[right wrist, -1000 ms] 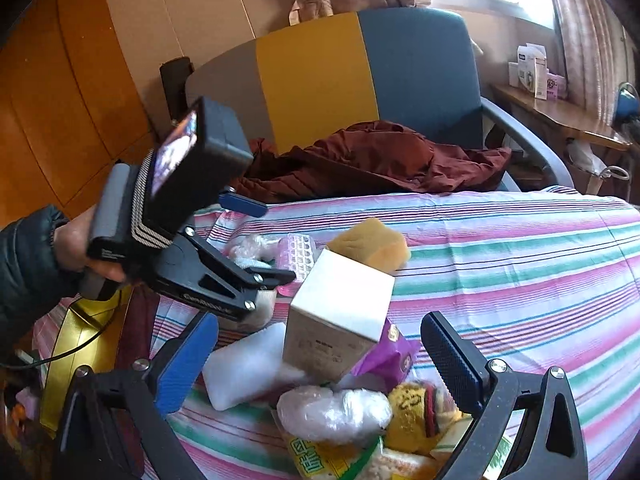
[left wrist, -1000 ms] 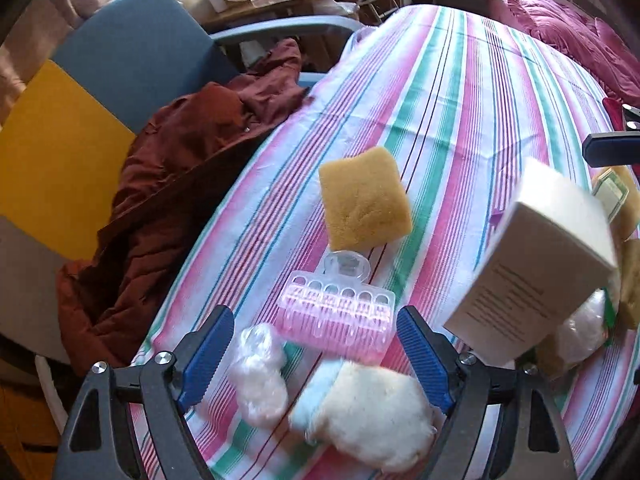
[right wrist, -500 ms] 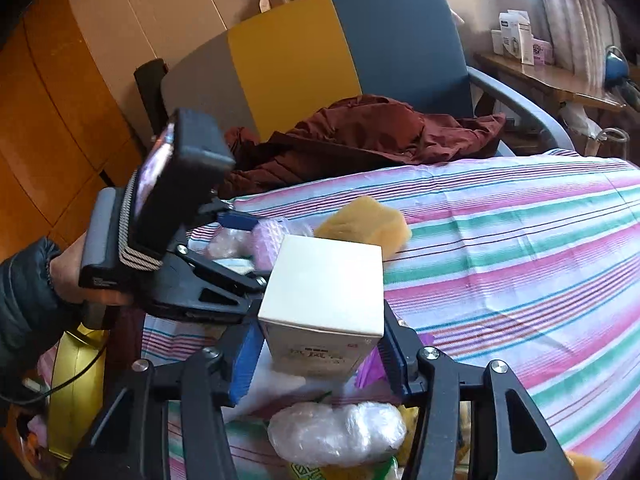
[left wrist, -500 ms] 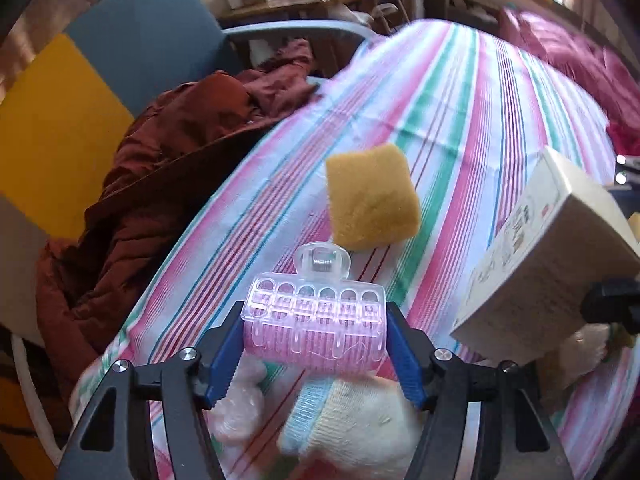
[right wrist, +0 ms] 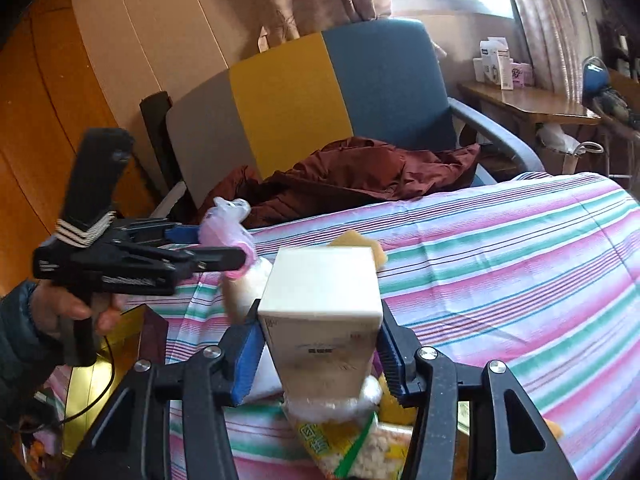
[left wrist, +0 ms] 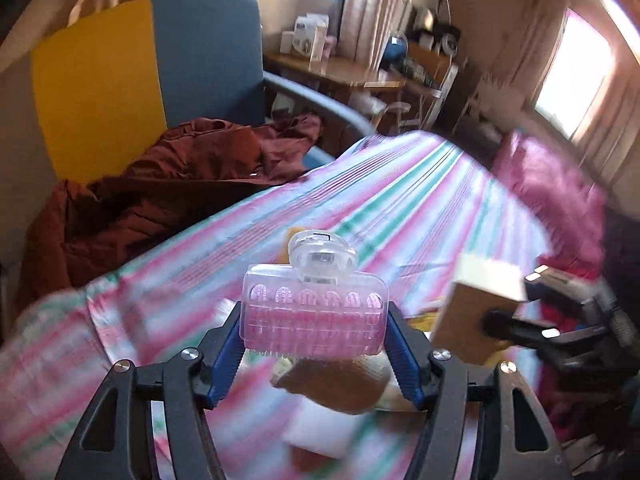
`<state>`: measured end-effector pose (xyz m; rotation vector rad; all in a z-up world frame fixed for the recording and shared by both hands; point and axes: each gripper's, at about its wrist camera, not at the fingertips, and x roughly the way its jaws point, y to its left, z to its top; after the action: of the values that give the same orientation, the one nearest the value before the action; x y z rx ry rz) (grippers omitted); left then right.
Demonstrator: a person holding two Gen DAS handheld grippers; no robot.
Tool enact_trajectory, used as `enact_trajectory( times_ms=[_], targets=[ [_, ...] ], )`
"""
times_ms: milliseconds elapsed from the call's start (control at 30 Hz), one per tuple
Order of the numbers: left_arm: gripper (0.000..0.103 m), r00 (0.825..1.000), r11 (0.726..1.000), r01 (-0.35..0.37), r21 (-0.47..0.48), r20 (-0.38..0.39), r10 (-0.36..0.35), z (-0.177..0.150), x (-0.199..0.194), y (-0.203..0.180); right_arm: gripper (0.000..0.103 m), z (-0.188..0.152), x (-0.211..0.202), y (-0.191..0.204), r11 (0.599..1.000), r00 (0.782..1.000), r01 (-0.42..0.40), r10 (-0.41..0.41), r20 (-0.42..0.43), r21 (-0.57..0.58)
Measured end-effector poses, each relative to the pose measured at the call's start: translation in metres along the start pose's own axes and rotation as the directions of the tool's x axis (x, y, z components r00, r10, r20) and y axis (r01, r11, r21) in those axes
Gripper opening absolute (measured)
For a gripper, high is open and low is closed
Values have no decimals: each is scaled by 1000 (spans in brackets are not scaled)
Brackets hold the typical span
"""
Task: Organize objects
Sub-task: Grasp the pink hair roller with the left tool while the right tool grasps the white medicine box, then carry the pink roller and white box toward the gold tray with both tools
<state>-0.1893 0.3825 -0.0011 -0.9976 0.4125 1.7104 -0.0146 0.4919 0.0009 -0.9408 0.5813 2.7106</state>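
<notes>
The left gripper (left wrist: 314, 326) is clamping a pink hair roller (left wrist: 315, 317) above the striped cloth (left wrist: 400, 200); the right gripper (right wrist: 318, 354) is gripping a white box (right wrist: 320, 312) over the near clutter. Both look mid-carry; each probably needs a set-down spot next.

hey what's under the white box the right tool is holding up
Under the white box, held by the right tool, a plastic-wrapped white bundle and a yellow snack bag show. Whatever lies behind the box is hidden.
</notes>
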Motion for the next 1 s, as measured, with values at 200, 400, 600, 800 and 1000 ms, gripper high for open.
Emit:
enact_trajectory(
  times_ms=[200, 400, 600, 800, 1000],
  targets=[
    [65, 998, 990, 61, -130, 4, -61, -28, -13, -11, 52, -9, -16, 9, 1000, 1000, 6, -6, 4, -10],
    [65, 997, 989, 61, -134, 62, -53, -48, -44, -31, 52, -20, -23, 22, 998, 1000, -9, 7, -23, -56],
    [65, 990, 947, 142, -288, 59, -130, -65, -66, -14, 52, -28, -27, 26, 998, 999, 13, -15, -35, -55],
    [65, 986, 951, 151, -268, 115, -123, -68, -91, -29, 52, -32, -42, 36, 999, 1000, -18, 18, -9, -47],
    [66, 985, 947, 148, -285, 127, -116, -74, -93, -31, 52, -37, -52, 38, 999, 1000, 9, -9, 5, -50]
  ],
)
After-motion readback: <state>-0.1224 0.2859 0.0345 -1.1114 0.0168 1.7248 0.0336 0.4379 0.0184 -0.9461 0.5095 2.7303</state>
